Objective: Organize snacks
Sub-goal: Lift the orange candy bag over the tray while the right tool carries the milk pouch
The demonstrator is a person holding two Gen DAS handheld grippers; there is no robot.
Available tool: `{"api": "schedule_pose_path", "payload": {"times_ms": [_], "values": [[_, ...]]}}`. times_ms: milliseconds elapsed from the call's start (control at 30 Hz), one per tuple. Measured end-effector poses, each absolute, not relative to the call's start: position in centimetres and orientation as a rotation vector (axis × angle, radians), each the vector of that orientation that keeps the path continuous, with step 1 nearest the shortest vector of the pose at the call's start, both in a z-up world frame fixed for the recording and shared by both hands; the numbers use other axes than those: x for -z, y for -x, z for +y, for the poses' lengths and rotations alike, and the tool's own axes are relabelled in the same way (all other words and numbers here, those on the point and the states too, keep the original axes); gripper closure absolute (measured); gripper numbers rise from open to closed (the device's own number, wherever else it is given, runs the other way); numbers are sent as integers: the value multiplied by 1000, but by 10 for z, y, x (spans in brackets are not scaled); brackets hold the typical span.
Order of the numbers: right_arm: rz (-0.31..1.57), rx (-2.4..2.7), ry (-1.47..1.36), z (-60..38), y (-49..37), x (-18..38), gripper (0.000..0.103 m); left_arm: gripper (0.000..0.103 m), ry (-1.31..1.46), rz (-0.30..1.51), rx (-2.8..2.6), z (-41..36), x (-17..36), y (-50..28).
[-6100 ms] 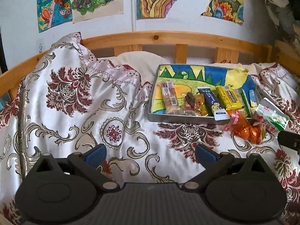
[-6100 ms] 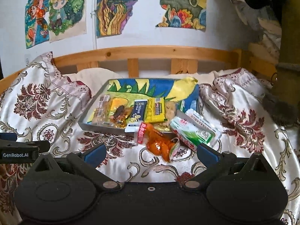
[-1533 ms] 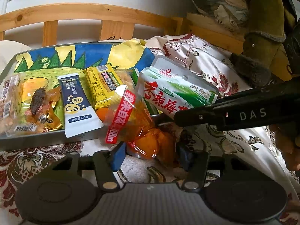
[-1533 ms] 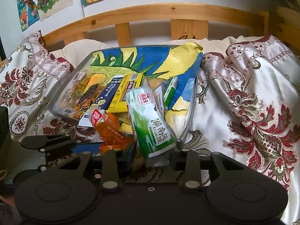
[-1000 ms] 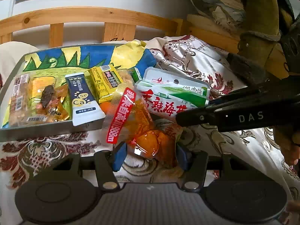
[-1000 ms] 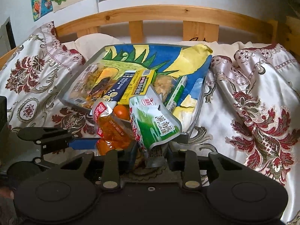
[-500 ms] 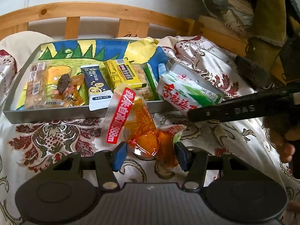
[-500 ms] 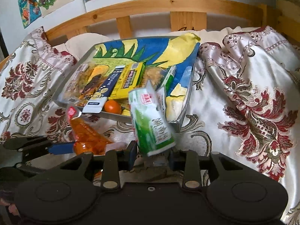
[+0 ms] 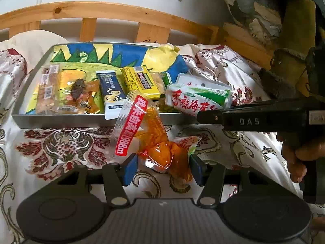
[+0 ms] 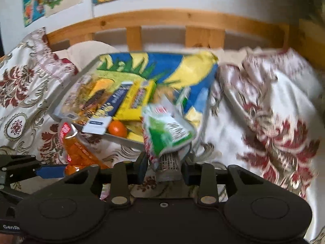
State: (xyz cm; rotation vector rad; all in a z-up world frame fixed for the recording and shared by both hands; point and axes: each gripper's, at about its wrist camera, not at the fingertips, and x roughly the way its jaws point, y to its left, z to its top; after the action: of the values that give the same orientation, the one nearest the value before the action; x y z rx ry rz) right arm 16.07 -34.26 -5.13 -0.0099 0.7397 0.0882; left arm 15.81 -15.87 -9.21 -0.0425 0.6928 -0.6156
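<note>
My left gripper [image 9: 162, 167] is shut on an orange snack bag [image 9: 154, 142] with a red label, held above the bedspread in front of the metal tray [image 9: 61, 120]. My right gripper [image 10: 164, 168] is shut on a green and white snack packet [image 10: 166, 132], held at the tray's right front corner; it shows in the left wrist view [image 9: 197, 99] too. The tray [image 10: 126, 140] holds a navy packet [image 9: 110, 89], a yellow packet [image 9: 142, 81], brown wrapped snacks [image 9: 67, 93] and an orange ball [image 10: 117, 129]. The right wrist view is blurred.
The tray lies on a flowered satin bedspread [image 9: 61, 146] with a colourful painted sheet [image 9: 121, 52] inside it. A wooden bed rail [image 9: 121, 12] runs behind. Folded bedspread [image 10: 274, 105] rises to the right of the tray. The right tool's black arm [image 9: 254, 118] crosses the left view.
Both grippers closed on their packets and lifted them off the bed. Over the last second both pulled back from the tray; the green packet tilted and the right view blurs with motion.
</note>
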Motion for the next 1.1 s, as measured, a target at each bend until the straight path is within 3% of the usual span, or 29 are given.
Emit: {"api": "schedule_pose_path", "payload": {"times_ms": [700, 1100], "values": [[610, -80, 210, -299, -120, 24, 70, 43, 119, 614, 492, -121, 56, -143], [454, 75, 118, -321, -147, 17, 70, 43, 141, 551, 410, -123, 14, -225]]}}
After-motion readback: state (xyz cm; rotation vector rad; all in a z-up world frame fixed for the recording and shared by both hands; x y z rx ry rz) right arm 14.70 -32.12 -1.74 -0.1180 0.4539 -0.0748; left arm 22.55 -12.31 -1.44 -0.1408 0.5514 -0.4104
